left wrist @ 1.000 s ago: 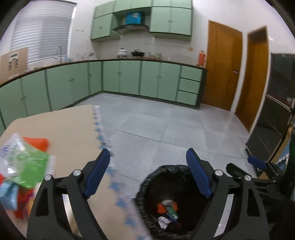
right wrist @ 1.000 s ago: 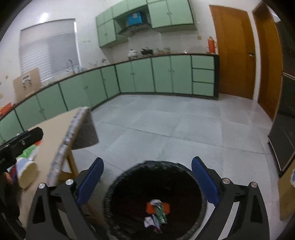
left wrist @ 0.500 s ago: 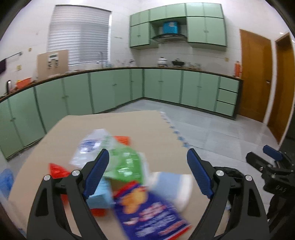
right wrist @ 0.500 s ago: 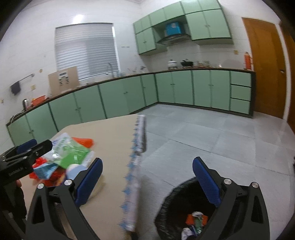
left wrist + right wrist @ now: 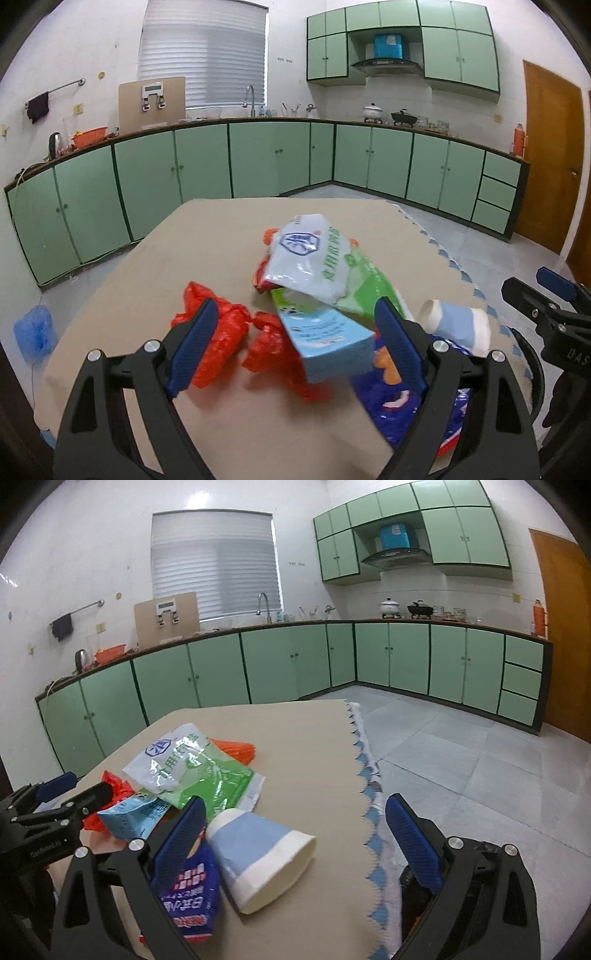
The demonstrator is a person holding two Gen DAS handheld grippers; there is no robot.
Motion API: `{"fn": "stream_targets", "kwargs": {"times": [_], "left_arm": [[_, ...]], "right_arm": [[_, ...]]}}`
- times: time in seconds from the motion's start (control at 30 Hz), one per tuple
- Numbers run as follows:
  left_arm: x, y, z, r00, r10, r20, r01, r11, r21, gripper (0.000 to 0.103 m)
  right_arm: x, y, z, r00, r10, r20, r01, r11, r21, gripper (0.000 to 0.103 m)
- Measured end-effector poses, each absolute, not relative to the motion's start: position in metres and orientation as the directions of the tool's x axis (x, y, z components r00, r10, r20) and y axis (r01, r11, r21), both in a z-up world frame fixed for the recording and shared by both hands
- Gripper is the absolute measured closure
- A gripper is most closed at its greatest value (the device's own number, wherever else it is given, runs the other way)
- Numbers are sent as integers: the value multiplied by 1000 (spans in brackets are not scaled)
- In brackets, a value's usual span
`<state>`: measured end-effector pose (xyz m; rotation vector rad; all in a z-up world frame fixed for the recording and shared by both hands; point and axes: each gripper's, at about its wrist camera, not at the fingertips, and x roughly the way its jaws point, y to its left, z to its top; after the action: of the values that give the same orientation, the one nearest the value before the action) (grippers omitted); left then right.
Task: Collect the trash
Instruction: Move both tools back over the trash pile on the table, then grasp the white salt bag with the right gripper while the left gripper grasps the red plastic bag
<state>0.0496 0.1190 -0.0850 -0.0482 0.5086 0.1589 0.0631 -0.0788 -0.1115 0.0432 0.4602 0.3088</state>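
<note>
A pile of trash lies on the beige table (image 5: pixel 207 240): a light-blue carton (image 5: pixel 328 339), a red plastic bag (image 5: pixel 218 328), a white and green pouch (image 5: pixel 317 262), a blue snack bag (image 5: pixel 406 406) and a tipped blue-and-white paper cup (image 5: pixel 458 325). My left gripper (image 5: pixel 295 347) is open and empty, its fingers on either side of the carton. My right gripper (image 5: pixel 295 845) is open and empty, with the paper cup (image 5: pixel 258 853) lying between its fingers. The snack bag (image 5: pixel 188 890), carton (image 5: pixel 129 816) and pouch (image 5: pixel 192 768) lie left of it.
The black trash bin's rim (image 5: pixel 413 893) shows below the table's scalloped right edge (image 5: pixel 365 790). Green kitchen cabinets (image 5: pixel 258 162) line the far walls. A blue bag (image 5: pixel 35 332) sits on the floor at left. Grey tiled floor (image 5: pixel 480 746) lies to the right.
Both grippers have swung left, away from over the trash bin, and now point at the trash pile on the table. Both stayed open and empty.
</note>
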Motion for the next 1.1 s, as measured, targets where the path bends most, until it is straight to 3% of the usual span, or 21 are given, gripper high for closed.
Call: {"fn": "stream_targets", "kwargs": {"times": [0.33, 0.63, 1.1], "left_arm": [[52, 189, -85, 838, 273, -474, -307, 952, 5, 19], [54, 238, -85, 813, 309, -493, -362, 932, -13, 19], [68, 263, -102, 801, 293, -522, -366, 930, -39, 20]], "right_arm": [[74, -17, -108, 809, 389, -442, -394, 915, 86, 11], [83, 69, -113, 751, 453, -480, -496, 867, 42, 17], [108, 101, -131, 734, 359, -577, -441, 898, -2, 26]]}}
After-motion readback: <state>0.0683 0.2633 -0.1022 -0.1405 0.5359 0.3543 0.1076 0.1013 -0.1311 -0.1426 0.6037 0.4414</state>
